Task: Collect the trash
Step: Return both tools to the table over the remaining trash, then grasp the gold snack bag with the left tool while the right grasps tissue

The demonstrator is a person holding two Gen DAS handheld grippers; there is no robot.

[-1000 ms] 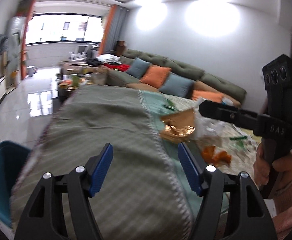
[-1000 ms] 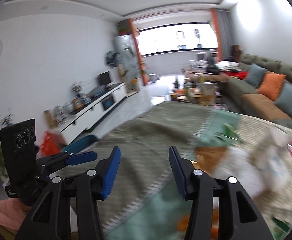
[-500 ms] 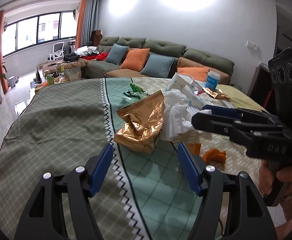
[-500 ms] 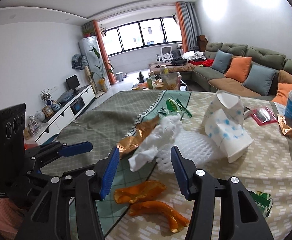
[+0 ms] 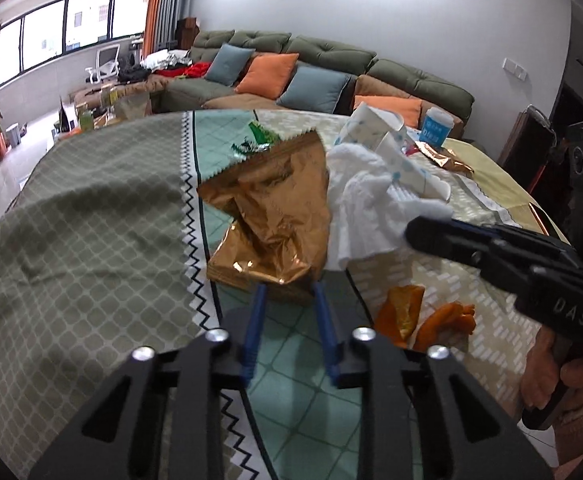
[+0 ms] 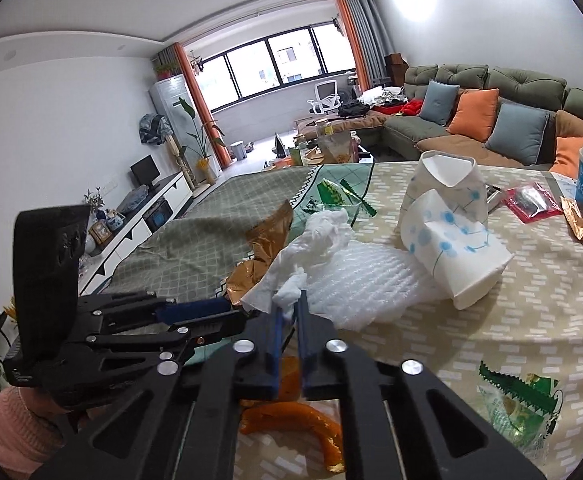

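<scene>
Left tongs [image 5: 289,294] have just been closing and now pinch the near edge of the gold snack bag [image 5: 275,216], dead ahead at twelve o'clock on the desk [image 5: 91,240]. Right tongs [image 6: 290,310] have snapped nearly together on a corner of the crumpled white tissue [image 6: 311,248]. Orange peel [image 5: 423,316] lies at three o'clock of the left tongs.

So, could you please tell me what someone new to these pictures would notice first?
Probably the heap of trash in the middle of the table: a crumpled gold foil snack bag beside a wad of white tissue, with crushed paper cups behind. The left tool has just closed on the bag's near edge, and the right tool has just closed on the tissue. Orange peels lie closest to the person.
</scene>
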